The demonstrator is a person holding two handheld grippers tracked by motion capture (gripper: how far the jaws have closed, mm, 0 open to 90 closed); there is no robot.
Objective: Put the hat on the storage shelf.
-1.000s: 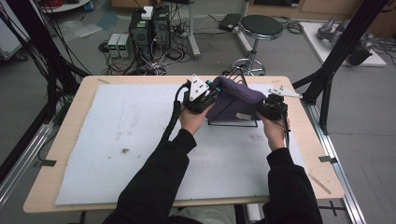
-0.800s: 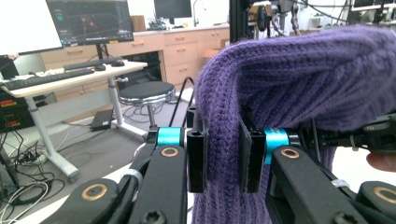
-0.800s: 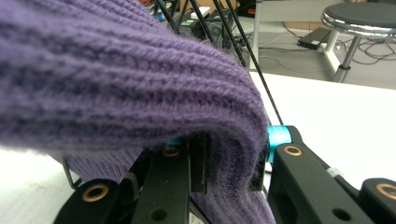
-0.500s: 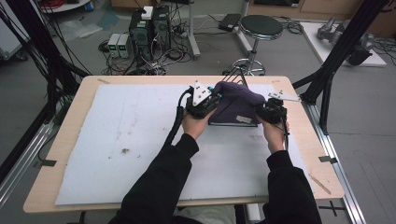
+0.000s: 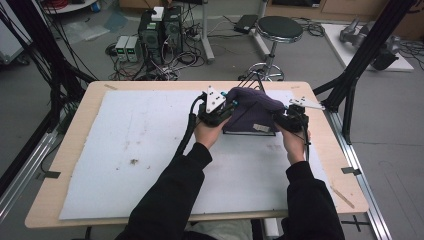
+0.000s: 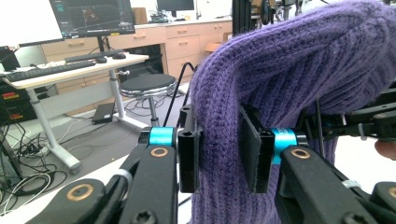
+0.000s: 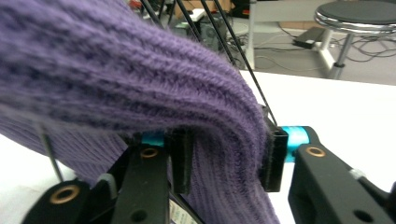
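Tabletop (image 5: pixel 90 165): pale wood, covered by a white mat (image 5: pixel 130 150) that reaches nearly to every edge; the work is set near the far edge, right of centre. Purple knitted hat (image 5: pixel 252 107): draped over a black wire frame (image 5: pixel 250 133) standing on the mat, crown uppermost, a small pale label showing low on the near side. Left tongs (image 6: pixel 218 151): held at the hat's left side; a thick fold of the knit is seen between the two black jaws, which have just been opening, and the pads look still in contact with the wool on both sides, though the grip is judged to be slackening. Right tongs (image 7: pixel 229 158): held at the hat's right side; a ribbed fold of the hem runs down between the jaws, which have likewise just been opening, the wool still touching both pads. Step in hand, as judged: the hat has been pulled over the frame and is being let go on both sides. Next move, as judged: the jaws are to be opened fully until the knit springs clear of the pads, then each hand drawn straight outward and back toward the near edge, so that no loop of wool is snagged and the light frame is not tipped.
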